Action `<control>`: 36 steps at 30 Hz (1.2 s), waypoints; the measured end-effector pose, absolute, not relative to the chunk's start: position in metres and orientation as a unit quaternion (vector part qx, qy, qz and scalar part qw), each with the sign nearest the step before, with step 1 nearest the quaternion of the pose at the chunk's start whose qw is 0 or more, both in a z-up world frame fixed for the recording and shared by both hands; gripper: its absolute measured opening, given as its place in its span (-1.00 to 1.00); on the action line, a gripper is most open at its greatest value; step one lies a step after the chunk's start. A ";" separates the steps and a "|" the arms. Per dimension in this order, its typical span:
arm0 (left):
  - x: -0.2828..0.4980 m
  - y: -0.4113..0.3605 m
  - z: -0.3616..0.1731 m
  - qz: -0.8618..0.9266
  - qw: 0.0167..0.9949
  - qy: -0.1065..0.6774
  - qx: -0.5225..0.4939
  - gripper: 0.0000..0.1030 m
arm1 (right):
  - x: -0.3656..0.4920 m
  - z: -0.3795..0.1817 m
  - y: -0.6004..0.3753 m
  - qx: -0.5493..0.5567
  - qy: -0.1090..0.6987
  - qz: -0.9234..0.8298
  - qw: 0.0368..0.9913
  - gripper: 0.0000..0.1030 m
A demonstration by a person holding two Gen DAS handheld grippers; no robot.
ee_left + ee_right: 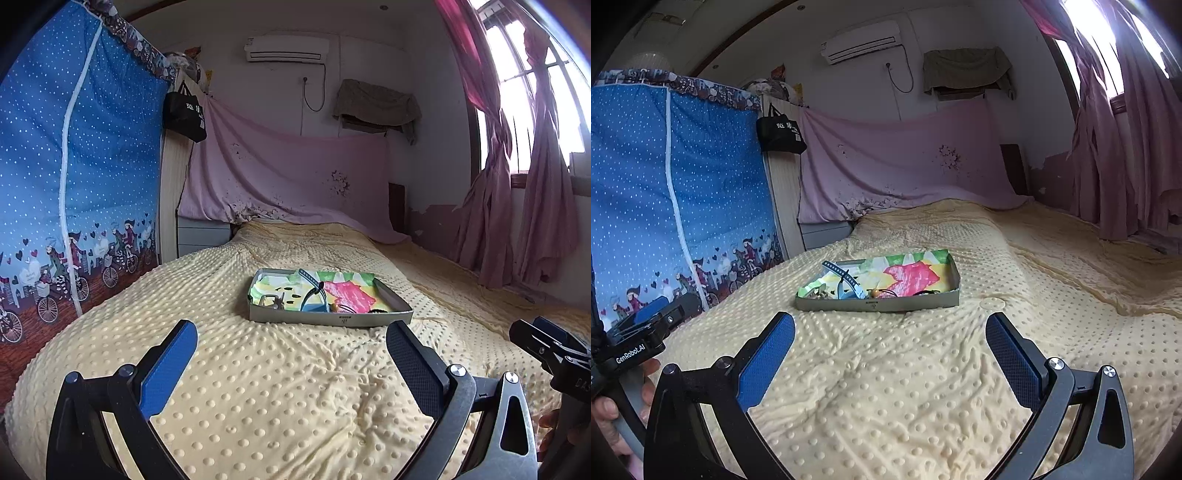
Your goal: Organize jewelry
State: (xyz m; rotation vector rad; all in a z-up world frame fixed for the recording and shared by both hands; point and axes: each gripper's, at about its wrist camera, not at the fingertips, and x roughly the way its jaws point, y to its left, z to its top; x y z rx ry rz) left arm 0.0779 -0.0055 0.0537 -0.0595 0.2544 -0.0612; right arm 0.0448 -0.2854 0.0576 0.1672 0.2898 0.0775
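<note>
Each hand-held gripper, left (291, 350) and right (890, 343), hangs over the near part of the bed (295, 406) with its blue pads spread wide, holding and touching nothing. "GenRobot.AI" reads on the left unit's body at the right wrist view's left edge. The jewelry lies in a shallow grey tray (879, 304) lined with colourful paper at mid-bed; a blue strap (842, 275) stands out, while the small pieces beside it are hard to make out.

Left tool (291, 345) and right tool (890, 336) both gape wide, holding nothing.
</note>
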 end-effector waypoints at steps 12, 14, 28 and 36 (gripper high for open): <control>0.069 -0.008 0.027 -0.025 0.990 0.137 -0.026 1.00 | 0.028 0.045 -0.287 0.064 0.151 0.027 0.986 0.98; 0.070 -0.010 0.024 -0.023 0.990 0.140 -0.021 1.00 | 0.030 0.043 -0.289 0.067 0.157 0.026 0.985 0.98; 0.070 -0.010 0.019 -0.019 0.989 0.143 -0.017 1.00 | 0.036 0.033 -0.286 0.066 0.168 0.030 0.983 0.98; 0.069 -0.011 0.019 -0.018 0.990 0.142 -0.016 1.00 | 0.036 0.031 -0.282 0.061 0.168 0.033 0.983 0.98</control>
